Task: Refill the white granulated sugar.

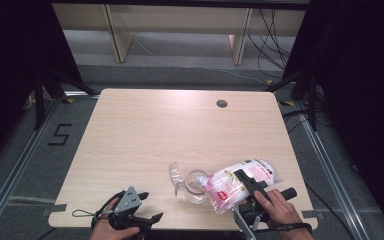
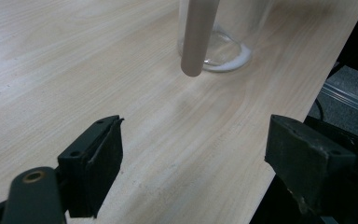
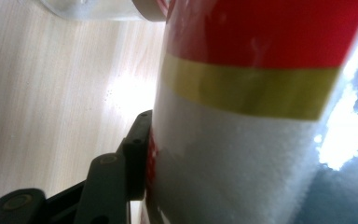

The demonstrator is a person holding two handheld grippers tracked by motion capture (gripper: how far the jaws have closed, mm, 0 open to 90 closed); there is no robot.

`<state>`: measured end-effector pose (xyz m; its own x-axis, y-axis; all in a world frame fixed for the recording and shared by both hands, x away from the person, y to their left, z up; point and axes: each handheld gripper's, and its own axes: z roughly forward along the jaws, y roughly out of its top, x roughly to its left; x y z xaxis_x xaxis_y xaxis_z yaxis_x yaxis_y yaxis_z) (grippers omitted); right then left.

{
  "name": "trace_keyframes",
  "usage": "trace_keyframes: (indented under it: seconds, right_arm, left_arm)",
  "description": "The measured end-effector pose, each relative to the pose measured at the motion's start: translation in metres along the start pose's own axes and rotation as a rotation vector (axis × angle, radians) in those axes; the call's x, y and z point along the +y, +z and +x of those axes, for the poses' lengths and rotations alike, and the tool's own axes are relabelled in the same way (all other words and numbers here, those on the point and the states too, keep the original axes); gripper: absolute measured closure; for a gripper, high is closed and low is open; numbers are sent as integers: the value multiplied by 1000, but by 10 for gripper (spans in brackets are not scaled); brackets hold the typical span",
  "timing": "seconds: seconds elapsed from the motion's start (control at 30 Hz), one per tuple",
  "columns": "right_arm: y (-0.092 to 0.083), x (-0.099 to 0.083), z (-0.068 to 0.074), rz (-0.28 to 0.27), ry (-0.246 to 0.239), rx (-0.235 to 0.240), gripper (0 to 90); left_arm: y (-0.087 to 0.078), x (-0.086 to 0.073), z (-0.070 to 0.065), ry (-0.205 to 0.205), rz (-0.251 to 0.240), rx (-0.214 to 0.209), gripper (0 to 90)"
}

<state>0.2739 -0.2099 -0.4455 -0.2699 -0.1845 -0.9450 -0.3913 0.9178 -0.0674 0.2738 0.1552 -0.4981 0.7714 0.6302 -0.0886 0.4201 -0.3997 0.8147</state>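
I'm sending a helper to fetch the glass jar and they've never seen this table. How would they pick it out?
Start at the light wooden table and go to its near edge. There a clear glass jar stands under the tilted red-and-white bag held by the right tool. It is see-through, with a white powder layer inside.

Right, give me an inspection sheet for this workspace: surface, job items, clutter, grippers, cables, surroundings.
Surface: light wooden table, a round grommet hole near the far edge.
Job's things: clear bag of white granules with red label, tilted towards a clear glass jar; clear lid beside the jar.
Clutter: nothing seen.
Grippers: right gripper clamped on the bag; left gripper open, holding nothing, at the near edge.
Cables: loose black cables on the floor beyond the table.
Surroundings: grey floor, a "5" marked in tape, wooden shelving behind.
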Motion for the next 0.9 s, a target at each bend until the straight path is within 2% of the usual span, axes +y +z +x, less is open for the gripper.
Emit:
trace_keyframes:
  seconds: [0.03,0.07,0.1,0.13,0.17,0.2,0.23,0.27,0.3,0.37,0.43,0.6,0.7,0.73,0.77,0.8,0.9]
  right_arm:
    - [-1,0,2,2,15,1,512]
    - [-1,1,0,-4,-11,-7,513]
    - [-1,1,1,10,9,5,513]
    - [-2,1,1,13,12,5,513]
    - [-1,1,0,-5,-12,-11,513]
    - [-1,2,-1,0,-24,-12,513]
    - [-2,2,0,13,-12,-4,514]
    - [-1,3,-1,4,-43,-14,514]
    - [-2,3,0,13,-32,-8,514]
    - [-2,4,-1,17,-60,-15,514]
    - [-1,4,-1,17,-77,-18,515]
    - [0,3,1,5,-87,-28,516]
    - [0,3,0,11,-99,-27,517]
    - [0,3,0,11,-100,-28,517]
    - [0,3,0,11,-104,-29,517]
    - [-1,4,0,34,-94,-18,517]
    - [0,6,-1,16,-118,-34,518]
  left_arm:
    - [2,-1,-1,-13,-5,6,187]
    - [2,-1,-2,-28,-12,-6,187]
    - [3,-1,-3,-34,-18,-7,187]
    - [2,0,-3,-30,-13,-7,187]
    - [1,0,-1,-9,4,-1,187]
    - [1,0,-3,-25,-11,-4,187]
    - [0,0,-3,-26,-9,-7,187]
    - [0,1,-2,-23,-7,-3,187]
    - [0,1,-3,-22,-15,0,187]
    - [0,1,-3,-28,-21,-7,187]
    - [-1,1,-2,-19,-4,4,187]
    - [2,0,-3,-27,-24,-11,187]
    - [1,0,-3,-16,-16,-7,187]
    - [0,0,-2,-8,2,0,187]
    - [1,0,-4,-30,-14,-8,187]
    - [1,0,-3,-25,-12,-8,187]
    - [2,0,-4,-28,-22,-4,187]
